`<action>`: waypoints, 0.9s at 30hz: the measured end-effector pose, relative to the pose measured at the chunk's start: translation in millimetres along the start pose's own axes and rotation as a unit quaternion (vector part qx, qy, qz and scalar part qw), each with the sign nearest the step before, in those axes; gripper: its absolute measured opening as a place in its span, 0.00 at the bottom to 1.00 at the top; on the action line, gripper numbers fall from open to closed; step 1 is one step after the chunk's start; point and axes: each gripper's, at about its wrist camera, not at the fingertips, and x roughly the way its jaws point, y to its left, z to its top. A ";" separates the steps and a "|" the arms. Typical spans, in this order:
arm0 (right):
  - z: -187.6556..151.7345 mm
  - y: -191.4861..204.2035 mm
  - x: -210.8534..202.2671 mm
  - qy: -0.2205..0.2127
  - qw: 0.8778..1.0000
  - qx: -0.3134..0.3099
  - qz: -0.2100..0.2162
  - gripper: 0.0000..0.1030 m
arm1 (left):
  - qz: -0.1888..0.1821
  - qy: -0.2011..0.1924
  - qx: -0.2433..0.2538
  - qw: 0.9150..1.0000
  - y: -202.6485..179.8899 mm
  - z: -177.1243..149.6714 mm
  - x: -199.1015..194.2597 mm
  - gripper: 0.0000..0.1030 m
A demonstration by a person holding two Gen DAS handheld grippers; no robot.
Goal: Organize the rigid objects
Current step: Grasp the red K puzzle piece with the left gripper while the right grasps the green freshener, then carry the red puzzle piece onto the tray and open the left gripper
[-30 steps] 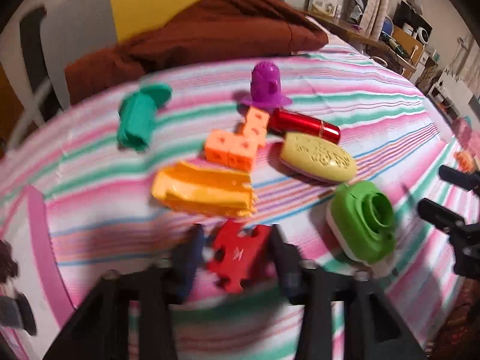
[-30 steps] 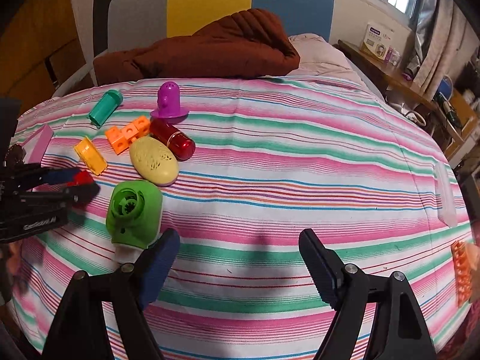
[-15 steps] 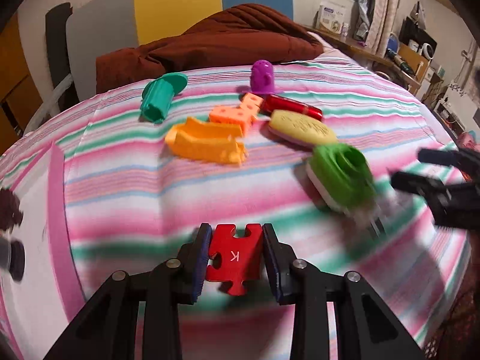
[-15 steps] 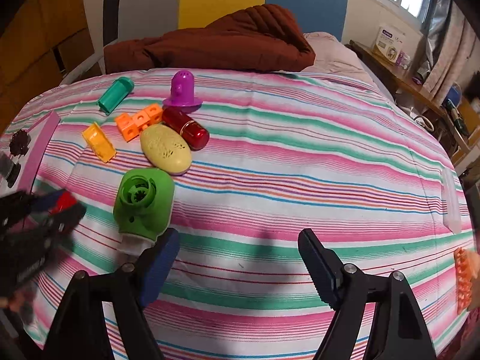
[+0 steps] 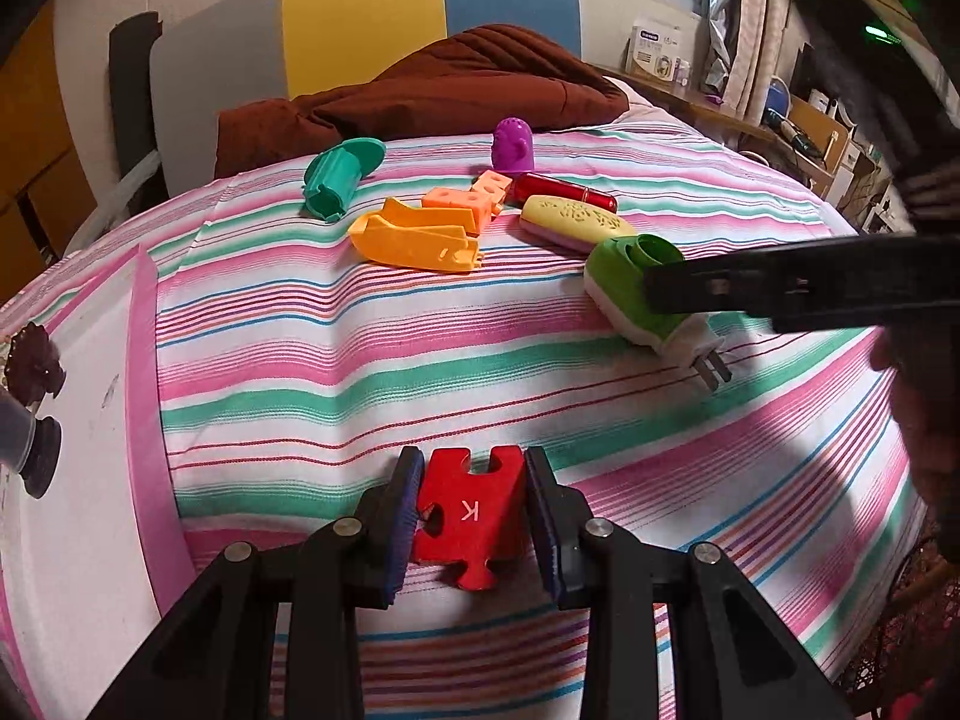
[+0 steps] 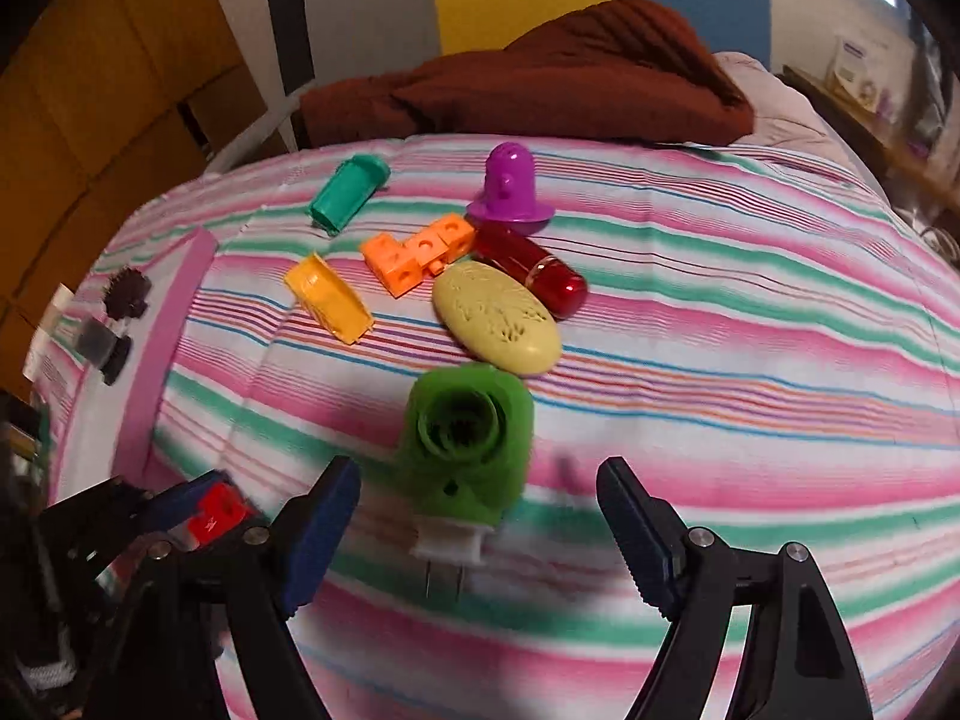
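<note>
My left gripper (image 5: 471, 516) is shut on a red puzzle piece (image 5: 469, 513) marked K, held above the striped bed near its front left; it also shows in the right wrist view (image 6: 213, 513). My right gripper (image 6: 480, 534) is open, its jaws on either side of a green plug-in device (image 6: 465, 438) with white prongs, just in front of it. In the left wrist view the device (image 5: 624, 294) lies under the right gripper's arm. Behind lie a yellow oval case (image 6: 495, 318), a red capsule (image 6: 528, 270), orange cubes (image 6: 417, 255), a yellow toy car (image 6: 327, 297), a purple cap (image 6: 510, 192) and a teal cylinder (image 6: 345, 192).
A white tray with a pink rim (image 5: 141, 360) lies at the bed's left edge, holding dark small items (image 5: 33, 360). A brown blanket (image 6: 570, 78) is heaped at the back. A shelf with boxes (image 5: 660, 54) stands far right.
My left gripper closed on the red puzzle piece and pulled it back from the toy cluster. My right gripper moved left and forward until the green device lay between its open jaws.
</note>
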 end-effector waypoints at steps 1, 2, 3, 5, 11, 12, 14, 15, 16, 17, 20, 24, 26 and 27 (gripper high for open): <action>1.6 -1.5 5.1 0.002 1.000 -0.001 -0.002 0.79 | 0.002 -0.002 0.001 1.000 -0.6 -1.1 -0.8 0.32; 2.9 -1.2 14.7 0.011 1.000 -0.004 -0.007 0.78 | 0.005 -0.003 0.004 1.000 -1.4 -1.5 -1.0 0.32; 3.0 -2.3 20.8 0.019 1.000 -0.007 -0.012 0.68 | 0.007 -0.005 0.006 1.000 -2.2 -2.2 -1.3 0.32; 2.7 -2.6 29.5 0.028 0.999 -0.011 -0.010 0.52 | 0.008 -0.008 0.006 1.000 -2.2 -2.5 -1.4 0.32; 1.4 -7.0 29.3 0.027 1.000 -0.013 -0.005 0.52 | 0.011 -0.007 0.002 1.000 -3.0 -4.4 -5.3 0.32; 1.7 -9.7 29.4 0.028 1.000 -0.008 0.001 0.52 | 0.011 -0.007 -0.001 1.000 -3.4 -4.8 -7.4 0.32; 2.4 -8.3 31.0 0.027 1.000 -0.009 0.002 0.52 | 0.009 -0.013 -0.001 1.000 -5.1 -5.4 -13.4 0.32; 2.5 -8.2 31.3 0.026 1.000 -0.009 0.002 0.52 | 0.011 -0.018 0.002 1.000 -6.7 -5.6 -17.7 0.32; 2.6 -7.5 31.6 0.025 1.000 -0.008 0.003 0.52 | 0.010 -0.023 0.004 1.000 -7.9 -5.5 -21.8 0.32; 2.6 -8.8 31.7 0.024 1.000 -0.004 0.005 0.52 | 0.007 -0.026 0.005 1.000 -8.8 -5.3 -25.6 0.32; 0.5 -10.9 29.8 0.023 1.000 0.003 0.012 0.52 | 0.006 -0.034 0.002 0.999 -9.0 -3.6 -38.9 0.32; -1.0 -4.2 31.9 0.021 1.000 -0.021 -0.006 0.52 | 0.007 -0.042 -0.007 0.999 -4.6 -1.2 -54.6 0.32; -1.6 -1.4 32.3 0.019 0.999 -0.029 -0.016 0.52 | 0.012 -0.046 -0.012 0.999 -1.6 -0.5 -62.2 0.32; -1.5 -2.0 32.1 0.019 0.999 -0.028 -0.016 0.52 | 0.011 -0.048 -0.015 0.999 -0.1 0.0 -65.7 0.32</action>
